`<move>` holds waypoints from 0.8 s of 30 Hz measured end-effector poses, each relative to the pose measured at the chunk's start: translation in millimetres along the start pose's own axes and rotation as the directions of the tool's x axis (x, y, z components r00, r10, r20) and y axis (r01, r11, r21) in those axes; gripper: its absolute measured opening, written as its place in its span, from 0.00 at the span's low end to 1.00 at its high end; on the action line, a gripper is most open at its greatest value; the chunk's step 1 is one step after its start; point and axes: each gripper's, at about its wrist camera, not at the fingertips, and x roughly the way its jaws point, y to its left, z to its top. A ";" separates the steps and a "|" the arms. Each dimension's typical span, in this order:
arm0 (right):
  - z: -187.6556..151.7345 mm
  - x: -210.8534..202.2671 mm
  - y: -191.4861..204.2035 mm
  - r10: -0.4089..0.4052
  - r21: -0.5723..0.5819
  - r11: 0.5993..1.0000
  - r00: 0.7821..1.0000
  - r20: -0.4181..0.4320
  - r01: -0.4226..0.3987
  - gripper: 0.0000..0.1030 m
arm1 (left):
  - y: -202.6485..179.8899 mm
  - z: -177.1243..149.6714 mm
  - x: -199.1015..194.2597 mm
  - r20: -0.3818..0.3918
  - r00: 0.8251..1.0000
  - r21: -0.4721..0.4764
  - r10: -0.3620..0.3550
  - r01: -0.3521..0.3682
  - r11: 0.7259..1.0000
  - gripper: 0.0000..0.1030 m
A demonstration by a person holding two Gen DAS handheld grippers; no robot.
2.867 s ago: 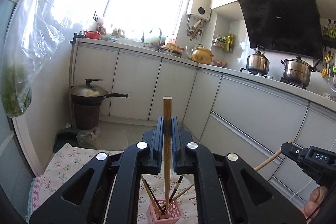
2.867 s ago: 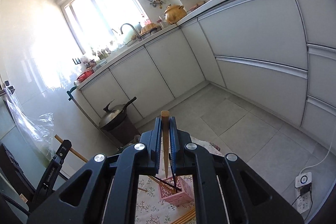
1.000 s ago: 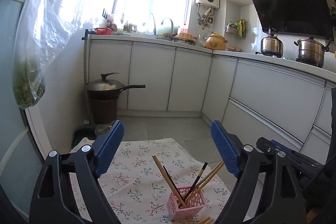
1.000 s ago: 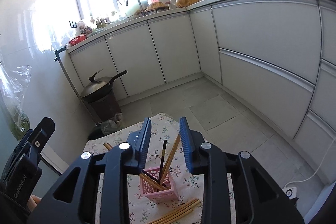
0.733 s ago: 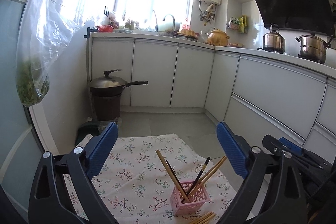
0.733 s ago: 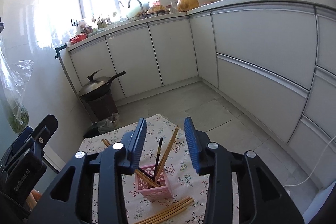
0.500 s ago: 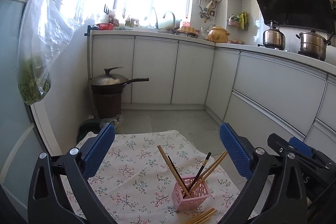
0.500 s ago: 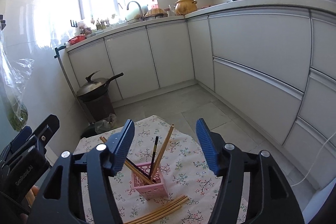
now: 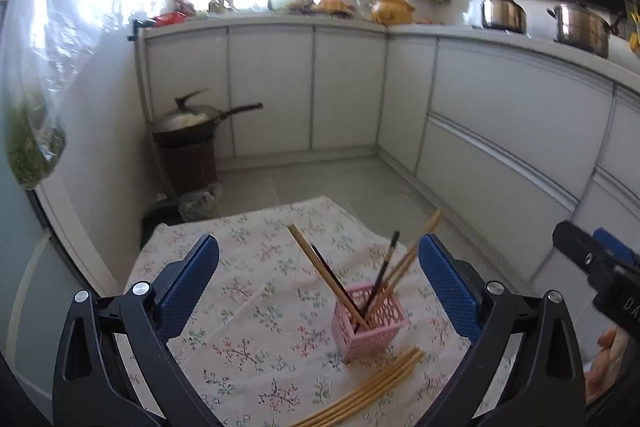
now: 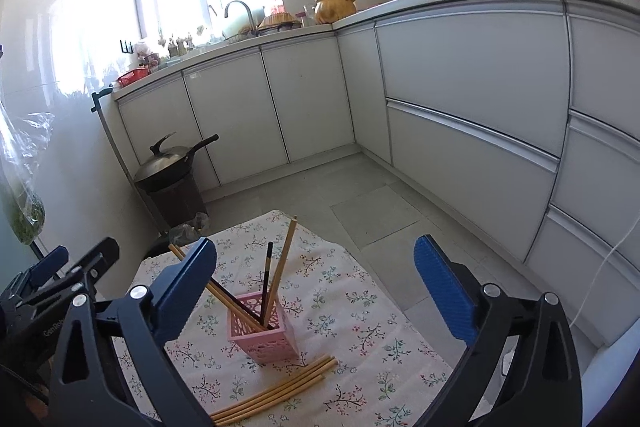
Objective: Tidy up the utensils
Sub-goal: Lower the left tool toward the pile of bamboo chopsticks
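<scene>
Floral cloth covers the tabletop (image 10: 360, 311), on which the whole job is laid out, with white kitchen cabinets (image 10: 460, 67) seen beyond it. Next in size, the left gripper (image 9: 318, 279) is seen with its blue pads spread as wide as they go and nothing between them; it is carried above the near side of the cloth. The right gripper (image 10: 316, 281) is likewise empty, and its jaws are opening at this moment, with no utensil pressed by either pad. A pink basket (image 10: 262, 327) is set upright near the middle of the cloth. Inside it, several chopsticks (image 10: 282, 263) are already stood on end and lean outward in different directions: pale wooden ones and at least one dark one, so part of the sorting can be judged done. Smallest of all, a loose bundle of wooden chopsticks (image 10: 276, 393) is left lying flat on the cloth, just beside the basket's near corner. These appear to be what remains, and they are not yet touched by either gripper, so the task is judged roughly half finished.
</scene>
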 end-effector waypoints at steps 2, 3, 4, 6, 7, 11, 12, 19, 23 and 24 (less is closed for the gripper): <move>-10.2 -1.7 -18.3 -0.003 0.031 1.000 0.999 -0.047 0.005 0.94 | -4.6 -14.1 19.6 -0.131 0.980 0.049 -0.153 0.160 0.986 0.93; -15.3 -2.2 -26.7 -0.005 0.044 0.999 0.998 -0.070 0.009 0.94 | -8.0 -22.4 29.5 -0.206 0.949 0.068 -0.239 0.257 0.964 0.93; -20.0 -2.1 -35.6 -0.007 0.061 0.998 0.995 -0.096 0.013 0.94 | -15.3 -34.1 39.5 -0.292 0.901 0.086 -0.321 0.359 0.930 0.93; -29.9 -2.4 -55.1 -0.002 0.104 0.994 0.989 -0.147 0.017 0.94 | -37.0 -67.2 55.7 -0.461 0.774 0.142 -0.434 0.547 0.825 0.93; -32.7 -2.3 -61.7 0.000 0.118 0.993 0.987 -0.162 0.020 0.94 | -46.8 -81.7 59.8 -0.513 0.724 0.160 -0.461 0.608 0.778 0.93; -36.8 -8.9 -83.7 -0.025 0.167 0.984 0.984 -0.177 0.055 0.94 | -86.0 -133.7 74.5 -0.678 0.535 0.185 -0.503 0.787 0.588 0.93; -36.7 -11.3 -87.4 -0.033 0.175 0.983 0.985 -0.171 0.063 0.94 | -93.2 -141.0 80.8 -0.699 0.508 0.180 -0.503 0.806 0.564 0.93; -37.5 -7.6 -109.3 -0.058 0.195 0.976 0.978 -0.203 0.098 0.94 | -102.7 -153.5 139.4 -0.722 0.498 0.105 -0.481 0.765 0.635 0.93; -37.9 -1.9 -122.7 -0.013 0.266 0.961 0.970 -0.242 0.079 0.94 | -108.1 -150.9 156.7 -0.718 0.524 0.112 -0.459 0.738 0.666 0.93; -38.3 -0.8 -124.8 -0.003 0.279 0.957 0.968 -0.250 0.075 0.94 | -109.8 -151.7 160.7 -0.721 0.519 0.107 -0.458 0.738 0.667 0.93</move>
